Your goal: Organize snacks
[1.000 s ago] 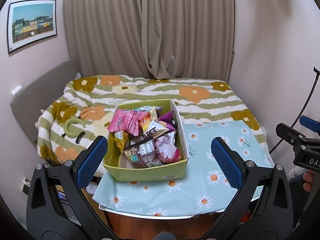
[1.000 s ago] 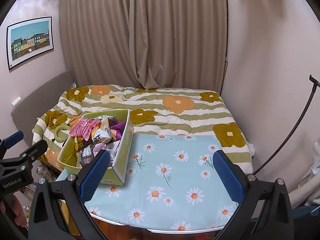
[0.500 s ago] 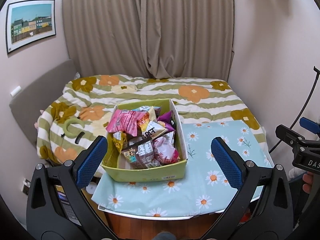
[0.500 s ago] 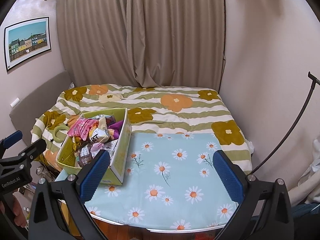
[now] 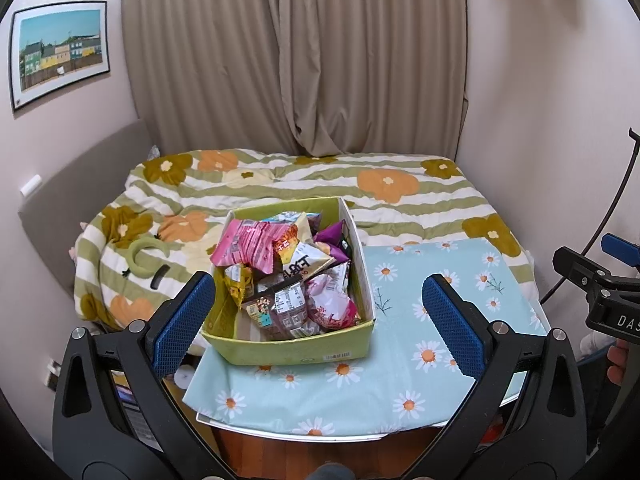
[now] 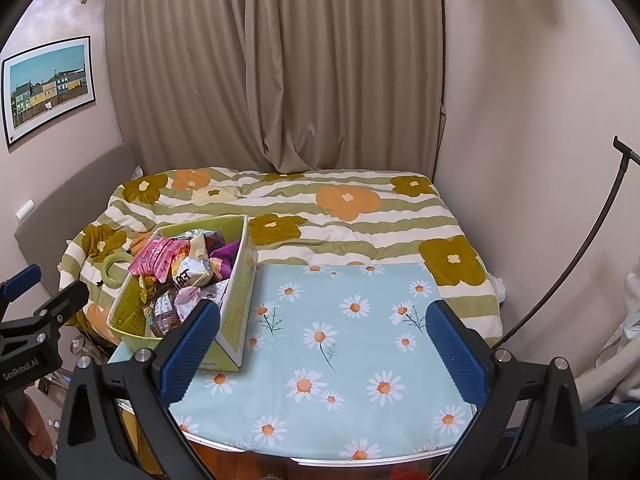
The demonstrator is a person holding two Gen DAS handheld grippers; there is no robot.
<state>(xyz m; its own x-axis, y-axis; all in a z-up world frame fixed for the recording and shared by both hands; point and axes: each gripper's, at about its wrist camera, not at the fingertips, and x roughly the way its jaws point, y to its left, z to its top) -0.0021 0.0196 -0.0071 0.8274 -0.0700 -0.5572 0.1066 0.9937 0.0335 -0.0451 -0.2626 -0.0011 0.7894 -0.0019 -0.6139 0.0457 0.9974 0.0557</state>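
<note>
A yellow-green cardboard box point(image 5: 296, 350) stands on the left part of a table covered with a light blue daisy cloth point(image 5: 420, 344). It is piled with snack packets: a pink bag point(image 5: 252, 244), a white bag with black letters point(image 5: 304, 266), a purple one point(image 5: 334, 240) and a brown one point(image 5: 280, 308). My left gripper point(image 5: 316, 320) hovers open in front of the box, nothing between its blue pads. In the right wrist view the box point(image 6: 236, 312) lies to the left and my right gripper point(image 6: 324, 344) hangs open over the bare cloth point(image 6: 352, 340).
Behind the table is a bed with a green-striped flower quilt point(image 5: 320, 184). A green ring point(image 5: 142, 258) lies on it left of the box. Curtains point(image 5: 296, 56) and walls close the back and right. A black cable point(image 6: 576, 256) runs at the right.
Both views have drifted slightly, so the box and table sit a little lower and left in the frames. Both grippers stay open and nothing has been picked up.
</note>
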